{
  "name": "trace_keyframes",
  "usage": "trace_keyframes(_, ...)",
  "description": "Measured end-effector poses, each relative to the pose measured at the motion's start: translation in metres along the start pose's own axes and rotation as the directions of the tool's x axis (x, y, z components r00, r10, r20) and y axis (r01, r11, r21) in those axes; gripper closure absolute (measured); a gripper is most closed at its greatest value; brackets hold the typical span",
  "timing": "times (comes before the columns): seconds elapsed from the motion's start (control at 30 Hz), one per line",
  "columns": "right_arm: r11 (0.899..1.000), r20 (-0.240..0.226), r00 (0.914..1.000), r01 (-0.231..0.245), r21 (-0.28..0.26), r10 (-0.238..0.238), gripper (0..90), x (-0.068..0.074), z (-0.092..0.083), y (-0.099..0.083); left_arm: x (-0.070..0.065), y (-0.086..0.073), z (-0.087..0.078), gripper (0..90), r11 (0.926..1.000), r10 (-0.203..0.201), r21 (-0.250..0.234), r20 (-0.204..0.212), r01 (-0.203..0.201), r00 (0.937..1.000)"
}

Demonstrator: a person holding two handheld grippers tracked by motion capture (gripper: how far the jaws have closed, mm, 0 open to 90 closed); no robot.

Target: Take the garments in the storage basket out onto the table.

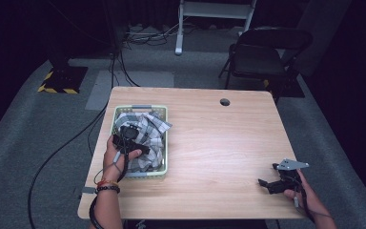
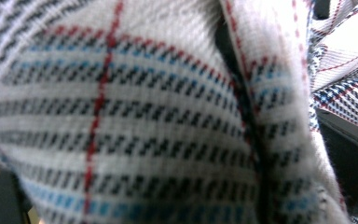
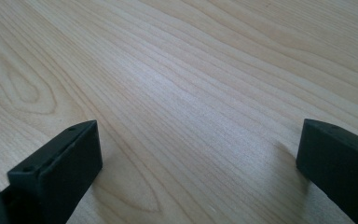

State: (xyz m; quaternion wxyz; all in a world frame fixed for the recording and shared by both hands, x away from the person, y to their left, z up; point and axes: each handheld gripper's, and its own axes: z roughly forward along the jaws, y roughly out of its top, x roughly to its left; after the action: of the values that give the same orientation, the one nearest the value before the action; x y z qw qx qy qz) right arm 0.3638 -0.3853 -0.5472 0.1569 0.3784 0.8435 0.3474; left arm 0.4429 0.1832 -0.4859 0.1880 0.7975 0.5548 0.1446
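Right gripper (image 1: 272, 183) sits low over bare table (image 1: 219, 143) at the near right edge, jaws spread wide, nothing between them; its own view shows just wood grain. Left gripper (image 1: 128, 138) is down in the one green basket (image 1: 164, 143) at the table's left, buried in checked cloth (image 1: 150, 138). Left gripper view: cloth (image 2: 144, 116) pressed against the lens, hiding the jaws, so can't tell if it's pinching. Farther off, one black folding chair (image 1: 262, 52) and cables on the floor.
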Motion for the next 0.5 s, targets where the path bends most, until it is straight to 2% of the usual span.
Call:
trace_keyframes(0.17,1.000,0.000,1.0000,-0.001,0.000,0.001,0.1,0.0001,0.0000,0.0000,-0.0006,0.0003,0.0022,6.9,0.9999,0.009,0.013,0.005,-0.009,0.9999)
trace_keyframes(0.5,1.000,0.000,1.0000,0.000,0.000,0.000,0.1,0.0000,0.0000,0.0000,-0.0013,0.0009,0.0047,37.0,0.9992,0.022,0.034,0.009,-0.022,0.9997)
